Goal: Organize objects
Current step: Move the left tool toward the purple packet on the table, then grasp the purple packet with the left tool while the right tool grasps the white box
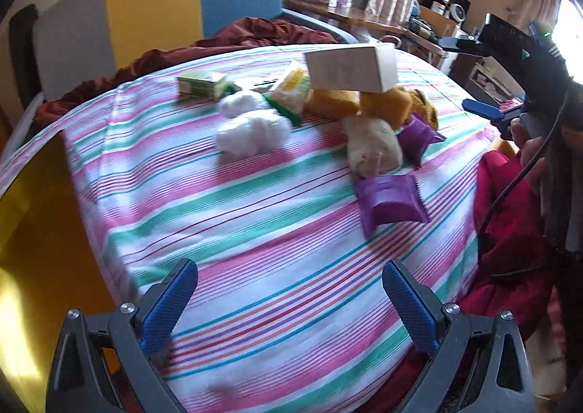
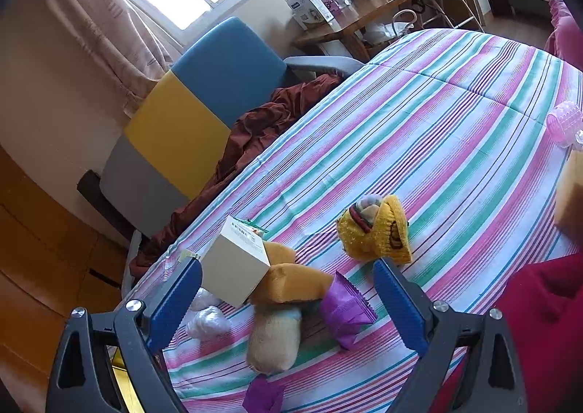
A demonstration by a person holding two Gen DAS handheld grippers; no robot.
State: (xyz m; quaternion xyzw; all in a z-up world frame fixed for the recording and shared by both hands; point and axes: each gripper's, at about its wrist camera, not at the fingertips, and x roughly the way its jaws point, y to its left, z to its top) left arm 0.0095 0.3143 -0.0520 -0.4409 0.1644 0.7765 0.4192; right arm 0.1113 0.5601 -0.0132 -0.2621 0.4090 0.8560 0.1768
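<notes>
A pile lies on the striped bed cover [image 1: 255, 231]. It holds a white box [image 1: 351, 67] resting on orange sponges [image 1: 331, 101], white cotton balls [image 1: 251, 123], a green box [image 1: 200, 83], a yellow-green packet [image 1: 291, 89], a cream roll [image 1: 371, 147] and two purple packets [image 1: 390, 200]. My left gripper [image 1: 288, 307] hovers open over bare cover, short of the pile. My right gripper [image 2: 288, 303] is open above the white box [image 2: 233, 267], an orange sponge [image 2: 291, 283], the cream roll [image 2: 275, 336] and a purple packet [image 2: 346, 307]. A yellow knitted toy [image 2: 375, 231] lies just beyond.
A grey, yellow and blue headboard [image 1: 153, 12] and a maroon blanket [image 1: 262, 30] are behind the bed. A wooden desk [image 2: 349, 23] with boxes stands by the window. A pink hair roller [image 2: 564, 120] lies far right. A person's red clothing [image 2: 546, 322] borders the bed.
</notes>
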